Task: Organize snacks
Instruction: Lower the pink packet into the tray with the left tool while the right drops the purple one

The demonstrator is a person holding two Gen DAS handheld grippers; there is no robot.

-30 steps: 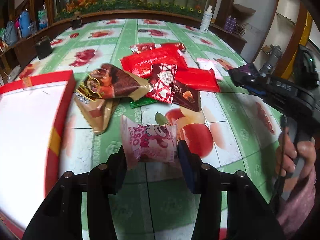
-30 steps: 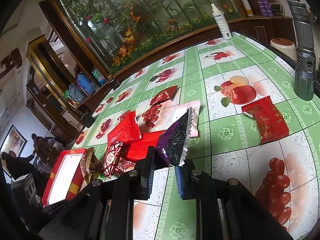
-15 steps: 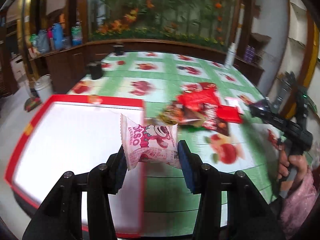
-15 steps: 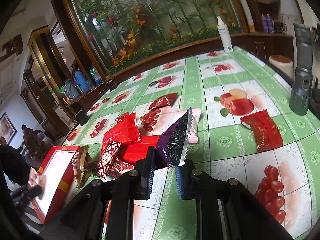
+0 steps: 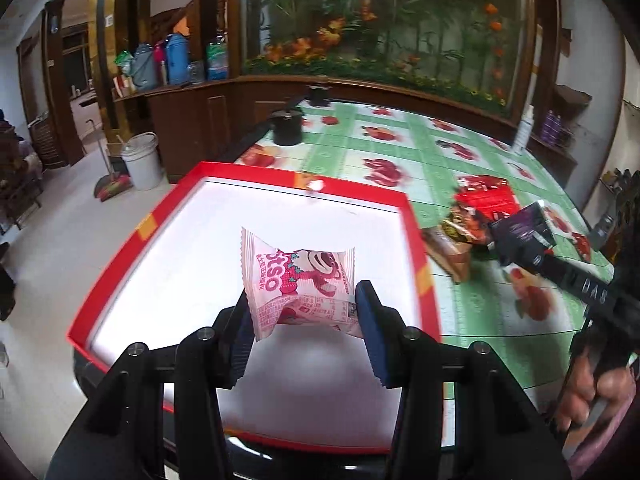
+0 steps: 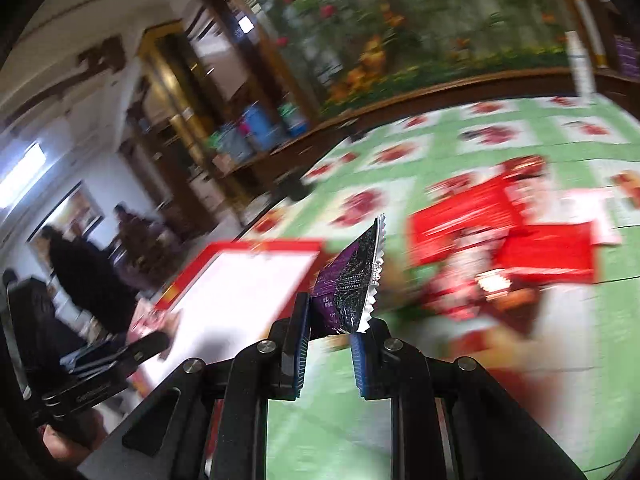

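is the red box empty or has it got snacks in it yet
Empty as far as visible: the red box shows only its bare white floor. The pink snack packet hangs above it, clamped in the left gripper.

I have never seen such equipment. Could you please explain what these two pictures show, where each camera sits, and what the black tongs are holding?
No robot here: a person holds a two-finger gripper in each hand, with a camera on each looking along its fingers. In the left view, the left gripper is closed on a pink snack packet, held above a red-rimmed box with a white inside. In the blurred right view, the right gripper pinches a purple packet. More red snack packets lie on the green fruit-patterned tablecloth.
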